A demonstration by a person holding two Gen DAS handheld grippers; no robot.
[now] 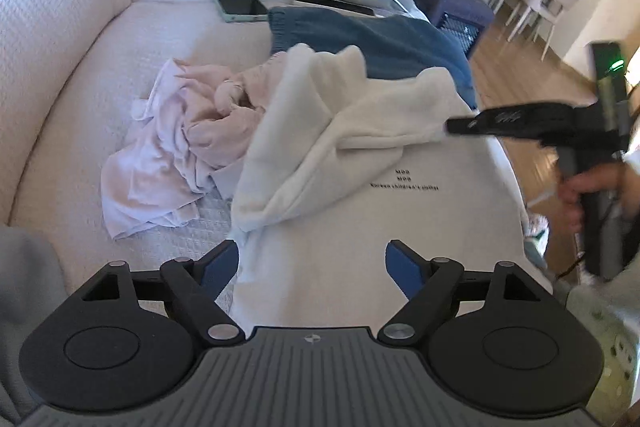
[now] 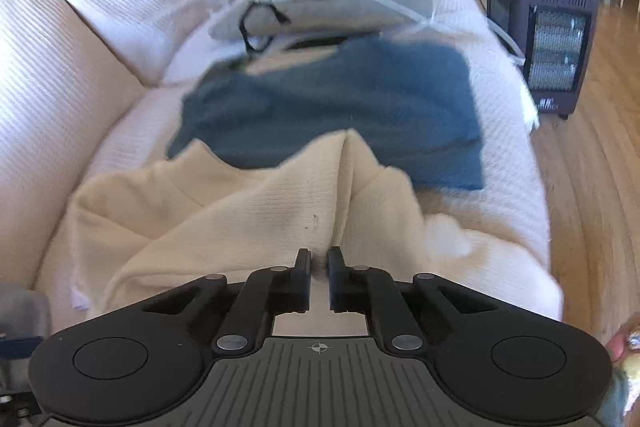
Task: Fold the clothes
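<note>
**Cream garment pinched at right, left jaws wide**

The cream garment (image 1: 320, 131) fills the frame's centre, its white lower part reaching between the left gripper (image 1: 312, 259). Its raised corner sits in the right gripper (image 1: 460, 127), closed on the fabric. Pink clothes (image 1: 192, 139) crowd left; blue sweater (image 2: 340, 107) lies above. The sofa (image 1: 60, 67) edge drops right. The left gripper stands wide, gripping nothing.

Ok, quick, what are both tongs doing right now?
Left tongs: open, holding nothing, above the white printed garment.
Right tongs: closed, pinching a fold of the cream knit garment.
</note>
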